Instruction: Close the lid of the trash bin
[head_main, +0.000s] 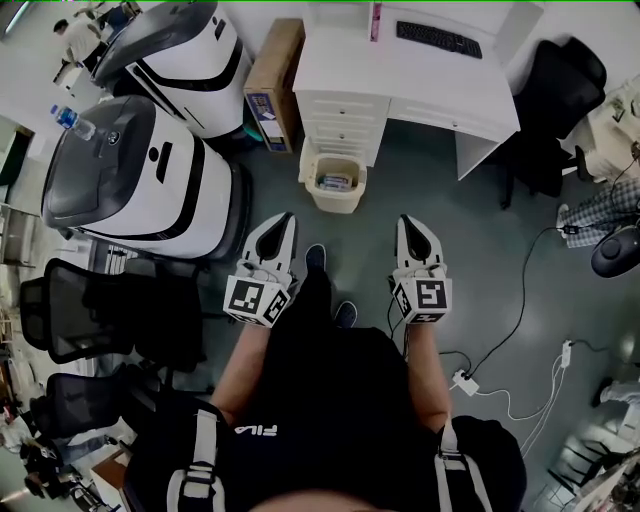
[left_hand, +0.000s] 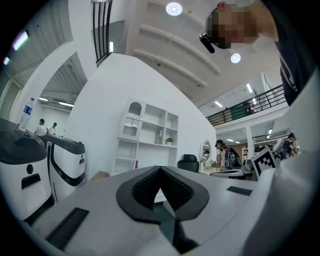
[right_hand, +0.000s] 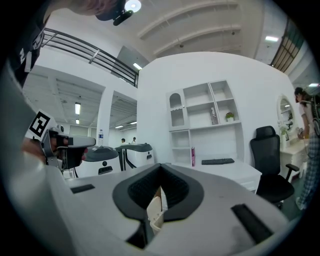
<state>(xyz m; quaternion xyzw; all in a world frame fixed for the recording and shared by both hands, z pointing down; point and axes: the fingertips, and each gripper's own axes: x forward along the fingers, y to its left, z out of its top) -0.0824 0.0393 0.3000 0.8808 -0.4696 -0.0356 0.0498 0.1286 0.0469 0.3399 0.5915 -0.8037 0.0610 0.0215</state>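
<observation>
Trash bin (head_main: 336, 201) sits upper centre of head view, just below white desk (head_main: 400, 70), lid looks up w/ contents showing. Left gripper (head_main: 286, 218) & right gripper (head_main: 405, 222) both clenched, empty, aimed up-frame; bin lies ahead betw them, left prob slightly nearer

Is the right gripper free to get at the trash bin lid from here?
Probably yes, after moving closer. Only bare floor lies between the right gripper and the trash bin, whose lid stands raised by the desk drawers. The bin sits well ahead of the shut jaws.
</observation>
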